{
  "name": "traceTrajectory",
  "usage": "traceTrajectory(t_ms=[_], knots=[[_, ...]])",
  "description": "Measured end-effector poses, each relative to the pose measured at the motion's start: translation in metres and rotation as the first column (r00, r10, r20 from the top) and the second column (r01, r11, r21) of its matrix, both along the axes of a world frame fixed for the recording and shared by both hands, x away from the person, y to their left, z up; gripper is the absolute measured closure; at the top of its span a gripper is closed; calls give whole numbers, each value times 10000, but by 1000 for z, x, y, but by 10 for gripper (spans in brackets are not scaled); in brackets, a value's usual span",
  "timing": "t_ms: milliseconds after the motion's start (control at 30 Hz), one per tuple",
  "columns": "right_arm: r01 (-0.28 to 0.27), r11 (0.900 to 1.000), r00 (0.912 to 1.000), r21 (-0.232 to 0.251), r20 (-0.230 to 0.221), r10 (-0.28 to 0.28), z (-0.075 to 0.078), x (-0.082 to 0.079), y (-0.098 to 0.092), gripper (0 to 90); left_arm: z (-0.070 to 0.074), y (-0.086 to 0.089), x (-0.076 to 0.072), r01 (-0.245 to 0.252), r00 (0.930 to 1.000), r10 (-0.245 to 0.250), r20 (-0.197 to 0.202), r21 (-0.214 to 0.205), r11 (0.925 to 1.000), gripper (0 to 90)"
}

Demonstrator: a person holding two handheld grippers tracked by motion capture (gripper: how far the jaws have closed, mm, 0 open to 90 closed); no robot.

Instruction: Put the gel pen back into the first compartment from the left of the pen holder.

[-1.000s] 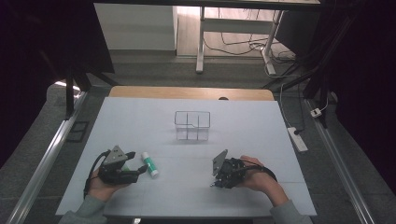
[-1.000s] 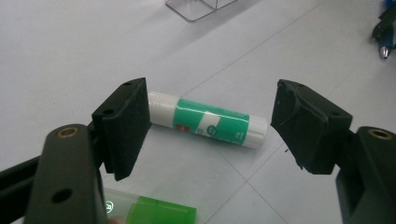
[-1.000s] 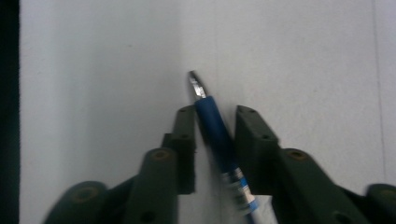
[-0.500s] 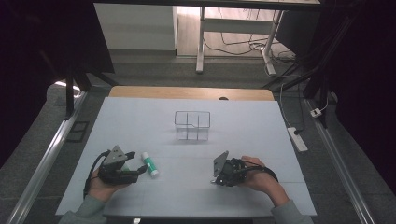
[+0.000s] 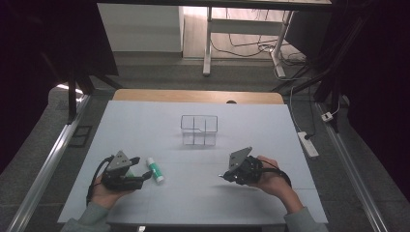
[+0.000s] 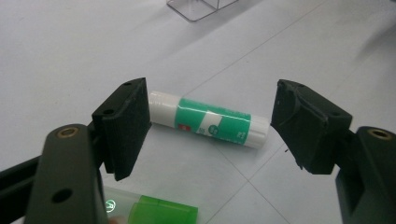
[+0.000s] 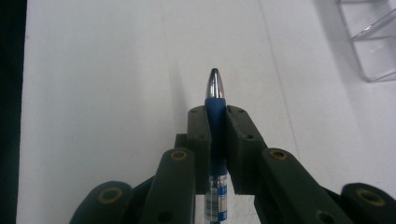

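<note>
Two grippers barely stir: left gripper (image 6: 210,126) stays spread around the glue stick (image 6: 208,119), right gripper (image 7: 217,121) keeps jaws clamped on a pen (image 7: 215,100).

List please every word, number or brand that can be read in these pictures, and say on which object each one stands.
No text can be read for certain.
Glue stick: the green label carries small white marks and a red patch, too blurred to read.
Pen held in the right gripper: small print on its barrel, too small to read.
Green-capped item under the left gripper: a small round mark, not legible.
Clear organizer: no text seen.
</note>
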State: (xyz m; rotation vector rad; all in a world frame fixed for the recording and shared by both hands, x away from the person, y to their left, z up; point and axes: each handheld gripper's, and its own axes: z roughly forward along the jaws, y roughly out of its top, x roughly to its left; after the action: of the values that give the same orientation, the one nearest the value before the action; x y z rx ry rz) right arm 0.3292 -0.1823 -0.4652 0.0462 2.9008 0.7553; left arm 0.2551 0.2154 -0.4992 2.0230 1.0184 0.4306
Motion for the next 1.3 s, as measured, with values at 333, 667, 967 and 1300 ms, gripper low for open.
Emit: traceTrajectory(t_ms=[333,667,967,1300], knots=[[756,9915,9964,1057,309,-793,12,4,-10,801,0,1,0,-30,10000,30,16,-24,10000,279],[1376,9708,9876,1966,475,-1496,23,7,-20,801,0,1,0,-33,10000,33,1,-17,10000,279],[1706,9488,9790,2658,636,-1938,31,7,-25,801,0,1,0,-43,10000,43,7,-25,10000,279],[2272,9008,9589,3700,766,-2734,40,8,-35,801,0,1,0,-40,10000,40,12,-17,10000,279]])
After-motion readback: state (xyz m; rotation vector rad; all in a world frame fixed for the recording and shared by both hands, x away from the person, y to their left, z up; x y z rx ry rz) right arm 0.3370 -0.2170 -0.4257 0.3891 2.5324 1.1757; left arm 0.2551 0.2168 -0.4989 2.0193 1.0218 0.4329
